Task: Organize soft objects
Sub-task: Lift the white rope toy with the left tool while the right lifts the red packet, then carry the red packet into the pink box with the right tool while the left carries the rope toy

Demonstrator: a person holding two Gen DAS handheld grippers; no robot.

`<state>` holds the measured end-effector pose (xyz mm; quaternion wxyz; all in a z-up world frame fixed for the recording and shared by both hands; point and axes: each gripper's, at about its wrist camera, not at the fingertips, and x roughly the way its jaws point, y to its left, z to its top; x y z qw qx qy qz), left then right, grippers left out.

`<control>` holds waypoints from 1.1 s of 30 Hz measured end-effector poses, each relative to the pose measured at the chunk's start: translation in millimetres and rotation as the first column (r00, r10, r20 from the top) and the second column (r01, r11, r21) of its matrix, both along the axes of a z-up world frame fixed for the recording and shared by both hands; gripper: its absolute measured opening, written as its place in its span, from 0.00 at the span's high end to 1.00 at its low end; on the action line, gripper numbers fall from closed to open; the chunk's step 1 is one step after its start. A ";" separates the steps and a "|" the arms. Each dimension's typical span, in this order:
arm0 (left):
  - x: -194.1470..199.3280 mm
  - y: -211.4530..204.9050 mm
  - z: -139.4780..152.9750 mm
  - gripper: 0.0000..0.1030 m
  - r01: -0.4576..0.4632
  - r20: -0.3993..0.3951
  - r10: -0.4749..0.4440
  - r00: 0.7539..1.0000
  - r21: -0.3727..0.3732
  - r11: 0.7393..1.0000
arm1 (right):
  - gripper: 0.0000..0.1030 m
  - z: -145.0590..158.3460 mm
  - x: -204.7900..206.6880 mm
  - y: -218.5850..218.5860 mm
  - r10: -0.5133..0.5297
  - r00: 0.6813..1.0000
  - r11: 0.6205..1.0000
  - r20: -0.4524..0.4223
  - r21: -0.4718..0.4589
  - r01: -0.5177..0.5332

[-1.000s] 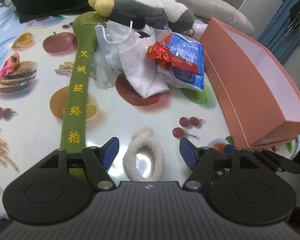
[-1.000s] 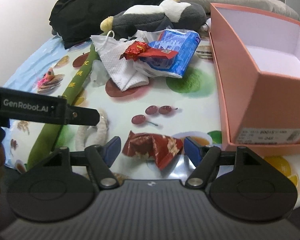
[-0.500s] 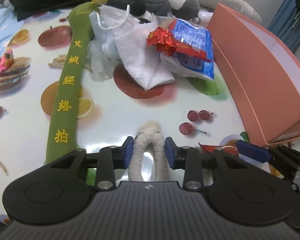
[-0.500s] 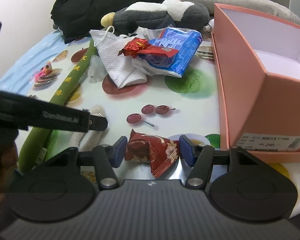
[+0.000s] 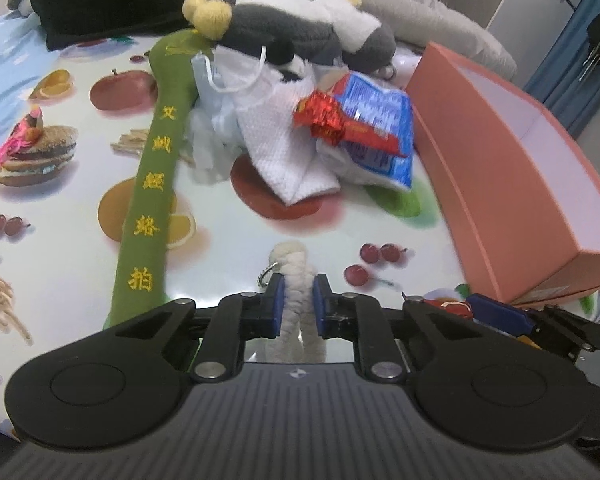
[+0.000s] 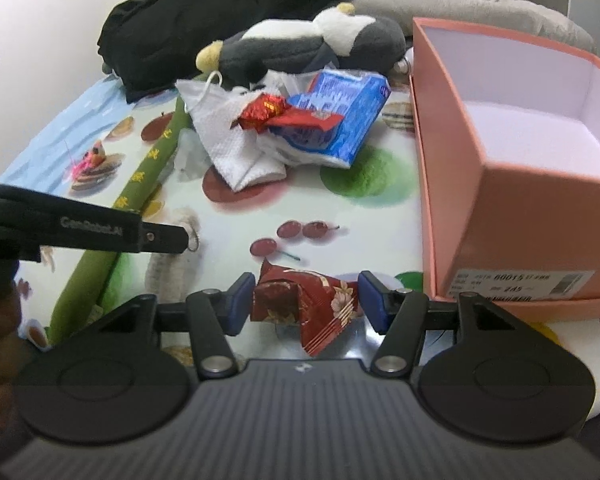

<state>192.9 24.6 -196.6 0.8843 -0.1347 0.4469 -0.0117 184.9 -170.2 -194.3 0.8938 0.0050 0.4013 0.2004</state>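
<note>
My left gripper (image 5: 298, 300) is shut on a cream plush loop with a key ring (image 5: 290, 268), squeezing it flat on the table. The loop also shows in the right wrist view (image 6: 172, 268). My right gripper (image 6: 306, 300) is partly open around a dark red snack packet (image 6: 312, 308); its left finger is close to the packet and its right finger stands apart from it. An open pink box (image 6: 500, 160) stands at the right. It also shows in the left wrist view (image 5: 512, 176).
A long green plush bat (image 5: 152, 200) lies at the left. A pile at the back holds a white cloth (image 5: 276, 140), a red wrapper (image 5: 324, 120), a blue packet (image 5: 380, 128) and a grey plush penguin (image 5: 300, 36). Black clothing (image 6: 220, 12) lies behind.
My left gripper has closed on the plush loop, squeezing it from a ring into a narrow strip. My right gripper has narrowed around the red packet.
</note>
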 end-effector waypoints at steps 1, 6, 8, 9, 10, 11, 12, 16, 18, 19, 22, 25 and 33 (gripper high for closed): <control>-1.3 -0.1 4.5 0.82 0.001 0.008 -0.001 1.000 -0.001 1.000 | 0.42 3.3 -0.5 -0.5 0.001 1.000 1.000 0.005 0.004 -0.001; -6.5 -0.1 29.6 0.82 0.010 0.047 -0.009 0.999 -0.010 1.000 | 0.42 25.5 -4.3 -3.9 0.006 0.999 1.000 0.038 0.022 -0.007; -7.9 -0.5 40.3 0.82 0.010 0.063 -0.010 0.998 -0.011 1.000 | 0.42 36.9 -5.6 -5.8 0.008 0.998 0.999 0.055 0.031 -0.010; -8.9 -0.5 46.4 0.82 0.012 0.073 -0.010 0.997 -0.015 1.000 | 0.42 42.3 -6.0 -7.1 0.008 0.998 0.999 0.064 0.036 -0.010; -9.8 -1.3 52.0 0.82 0.013 0.081 -0.011 0.997 -0.018 1.000 | 0.42 47.7 -6.4 -8.2 0.008 0.997 0.999 0.071 0.042 -0.010; -10.8 -1.2 57.9 0.82 0.015 0.091 -0.013 0.996 -0.023 1.000 | 0.42 54.2 -7.1 -9.4 0.006 0.996 0.999 0.084 0.048 -0.010; -11.9 -1.5 64.2 0.82 0.017 0.103 -0.014 0.995 -0.026 1.000 | 0.42 59.6 -7.3 -10.3 0.004 0.996 0.999 0.095 0.052 -0.009; -14.4 -5.8 90.0 0.82 0.030 0.150 -0.025 0.988 -0.028 0.999 | 0.42 83.4 -7.9 -14.5 -0.002 0.990 0.997 0.144 0.073 -0.009; -15.2 -9.0 103.5 0.82 0.039 0.176 -0.033 0.984 -0.032 0.999 | 0.42 94.8 -7.5 -15.9 0.000 0.986 0.997 0.169 0.080 -0.013; -15.8 -11.1 109.3 0.82 0.044 0.187 -0.037 0.982 -0.033 0.999 | 0.42 102.1 -7.6 -16.9 0.000 0.982 0.997 0.187 0.078 -0.015; -15.2 -16.9 127.3 0.82 0.061 0.221 -0.053 0.974 -0.030 0.998 | 0.42 118.9 -7.4 -20.6 -0.004 0.974 0.997 0.226 0.082 -0.015; -12.5 -23.6 145.4 0.82 0.082 0.259 -0.073 0.963 -0.024 0.996 | 0.42 134.7 -5.8 -26.8 -0.015 0.965 0.996 0.260 0.088 -0.008; 3.5 -50.0 182.9 0.82 0.155 0.341 -0.144 0.929 -0.006 0.988 | 0.42 166.0 -1.2 -54.3 -0.071 0.929 0.997 0.362 0.066 0.050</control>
